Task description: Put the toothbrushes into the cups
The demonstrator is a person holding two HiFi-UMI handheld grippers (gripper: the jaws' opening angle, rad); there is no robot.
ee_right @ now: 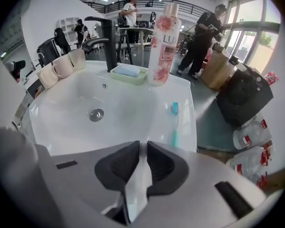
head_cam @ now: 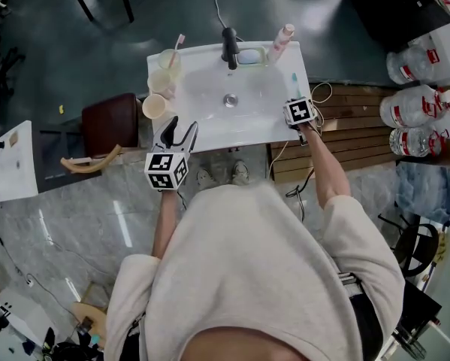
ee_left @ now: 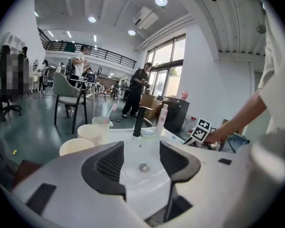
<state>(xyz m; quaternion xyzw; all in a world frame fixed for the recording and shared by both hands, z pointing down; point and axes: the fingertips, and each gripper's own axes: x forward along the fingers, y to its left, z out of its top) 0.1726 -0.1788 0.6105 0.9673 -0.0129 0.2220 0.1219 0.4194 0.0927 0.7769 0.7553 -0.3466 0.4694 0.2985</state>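
A teal toothbrush point(ee_right: 174, 125) lies on the right rim of the white sink point(head_cam: 209, 138), also seen in the head view as the teal toothbrush point(head_cam: 294, 83). My right gripper point(ee_right: 141, 147) points steeply down at the rim just left of its handle. Only a thin slit shows between its jaws, and nothing is in it. Three cream cups line the left rim. The far cup point(head_cam: 170, 60) holds a pink toothbrush point(head_cam: 178, 45); the middle cup point(head_cam: 161, 82) and near cup point(head_cam: 155, 107) look empty. My left gripper point(head_cam: 181, 130) hovers open and empty over the front left rim, short of the cups.
A black faucet point(head_cam: 229, 47), a soap dish point(head_cam: 249, 56) and a pink bottle point(head_cam: 281, 42) stand along the sink's back edge. A brown stool point(head_cam: 110, 122) sits left of the sink. Wooden slats point(head_cam: 360, 122) and water jugs point(head_cam: 416, 107) lie to the right.
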